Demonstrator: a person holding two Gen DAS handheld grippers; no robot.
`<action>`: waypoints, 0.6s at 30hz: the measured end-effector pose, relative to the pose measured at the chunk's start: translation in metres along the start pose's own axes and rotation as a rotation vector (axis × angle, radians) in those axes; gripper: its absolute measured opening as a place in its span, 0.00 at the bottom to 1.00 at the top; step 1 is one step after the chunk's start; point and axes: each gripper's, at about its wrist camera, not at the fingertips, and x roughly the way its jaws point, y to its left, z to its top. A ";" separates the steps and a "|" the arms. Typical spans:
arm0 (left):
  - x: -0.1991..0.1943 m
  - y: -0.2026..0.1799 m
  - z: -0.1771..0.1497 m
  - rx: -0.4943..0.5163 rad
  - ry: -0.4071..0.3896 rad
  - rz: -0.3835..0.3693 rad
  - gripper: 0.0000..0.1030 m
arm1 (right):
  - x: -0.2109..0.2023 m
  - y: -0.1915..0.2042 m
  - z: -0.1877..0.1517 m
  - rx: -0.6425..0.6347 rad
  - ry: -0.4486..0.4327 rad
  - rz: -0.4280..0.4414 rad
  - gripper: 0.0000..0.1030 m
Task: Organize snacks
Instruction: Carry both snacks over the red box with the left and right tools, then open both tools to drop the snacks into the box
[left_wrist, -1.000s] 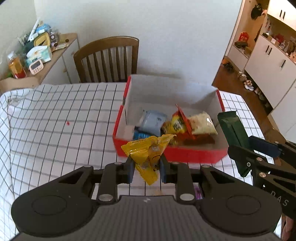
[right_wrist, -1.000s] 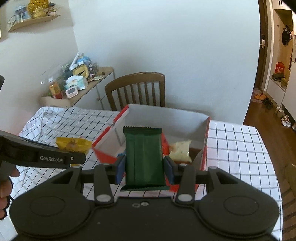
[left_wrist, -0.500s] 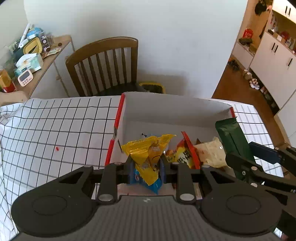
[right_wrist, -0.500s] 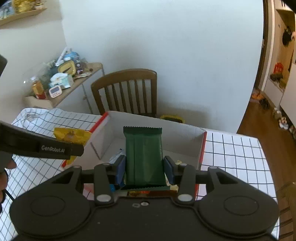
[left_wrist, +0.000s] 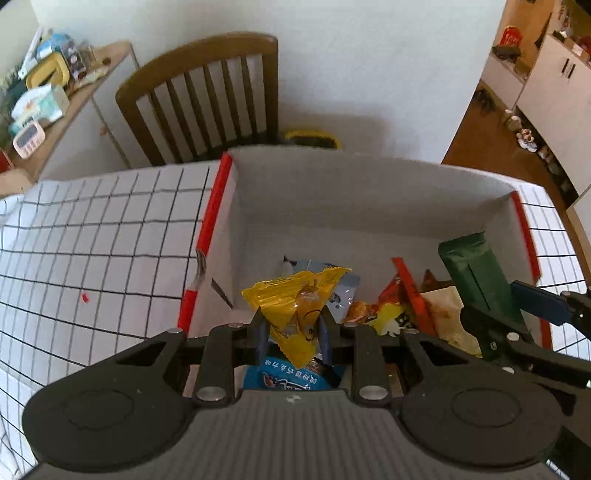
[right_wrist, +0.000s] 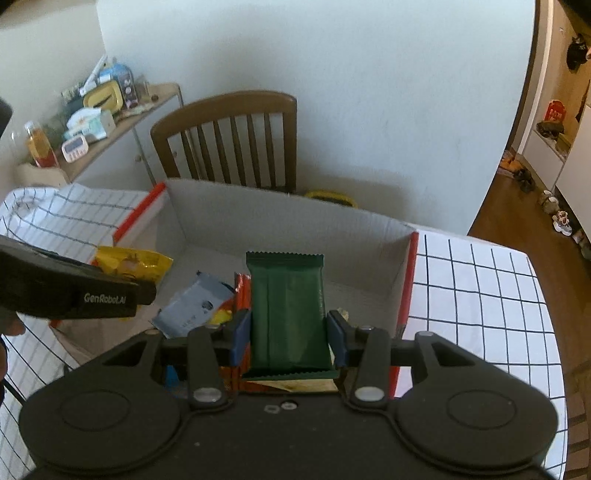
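A: Far left, left wrist view: side counter (left_wrist: 55, 107) cluttered with small items, among them a pink timer (left_wrist: 27, 138). Wooden chair (left_wrist: 207, 99) next, behind the table. Checked tablecloth (left_wrist: 92, 236) covers the tabletop.

B: And the box?

A: Red-edged cardboard box (left_wrist: 218, 206) sits on the cloth, right of the open checks. White inside, top open.

B: Left gripper?

A: Left gripper (left_wrist: 291, 328) hangs over the near-left part of the box. Fingers closed tight on a yellow snack packet (left_wrist: 295, 306), packet crumpled, held above the box contents, not touching the floor of it. Under it, a blue packet (left_wrist: 288, 378) with white print; behind it, a pale grey-blue pouch (left_wrist: 341, 286).

B: Moving right?

A: Red-and-yellow wrapper (left_wrist: 402, 295) standing on edge, mid box. Beside it a cream packet (left_wrist: 443, 310). Then the green bar wrapper (left_wrist: 476, 273), at the box's right end.

B: Who has that one?

A: Right gripper (right_wrist: 288, 332). From its own camera the blue-padded fingers press both long edges of the green wrapper, which stands upright between them, over the right half of the box. Cannot tell whether its lower end touches the packets beneath.

B: Beyond the box?

A: More checked cloth, then wood floor (right_wrist: 517, 199) and white cabinets (left_wrist: 554, 85).
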 end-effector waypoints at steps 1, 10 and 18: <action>0.004 0.000 0.000 0.001 0.008 -0.001 0.25 | 0.003 0.000 0.000 -0.002 0.008 -0.001 0.42; 0.031 -0.002 -0.002 0.007 0.081 -0.011 0.25 | 0.014 0.003 -0.005 -0.022 0.050 -0.006 0.42; 0.036 0.000 -0.005 -0.017 0.116 -0.014 0.26 | 0.018 0.000 -0.004 -0.017 0.064 -0.005 0.42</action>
